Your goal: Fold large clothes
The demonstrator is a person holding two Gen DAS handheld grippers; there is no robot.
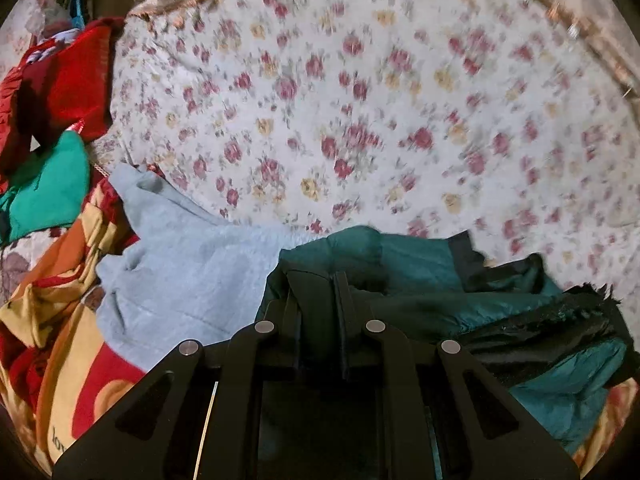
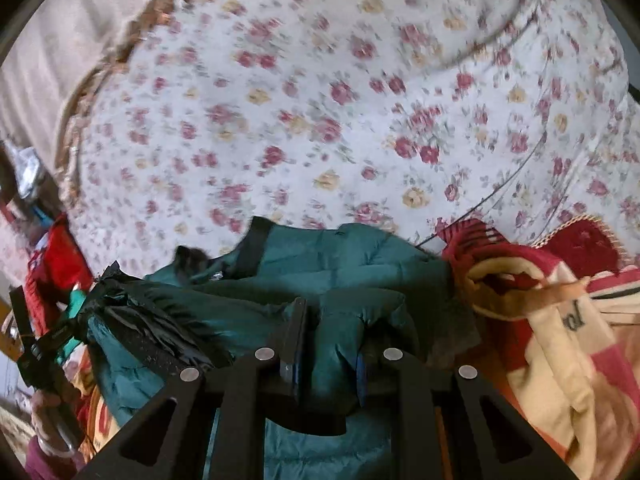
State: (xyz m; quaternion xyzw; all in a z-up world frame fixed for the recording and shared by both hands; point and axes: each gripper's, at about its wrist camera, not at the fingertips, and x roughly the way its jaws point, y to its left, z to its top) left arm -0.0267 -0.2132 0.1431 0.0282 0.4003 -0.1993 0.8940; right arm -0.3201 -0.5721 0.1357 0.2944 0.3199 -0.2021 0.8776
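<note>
we take the floral bedsheet (image 1: 360, 92) as landmark; it fills the far field of both wrist views and is blurred. at its near edge lies the teal padded jacket (image 2: 344, 264), with black trim and a dark fringed collar, bunched between both tools. to the jacket's left in the left wrist view rests a light grey fleece garment (image 1: 188, 268); beyond that, a red-and-yellow printed blanket (image 1: 60, 320), a green cloth (image 1: 48, 188) and a red cloth (image 1: 68, 76). the left gripper (image 1: 316, 280) has its jaws drawn narrow, pinching a fold of the jacket. the right gripper (image 2: 332, 324) is likewise nearly closed on a thick fold of the jacket. in the right wrist view we see a hand (image 2: 52, 420) holding the left tool. lettering on the blanket is only partly legible, "lov" at most.
</note>
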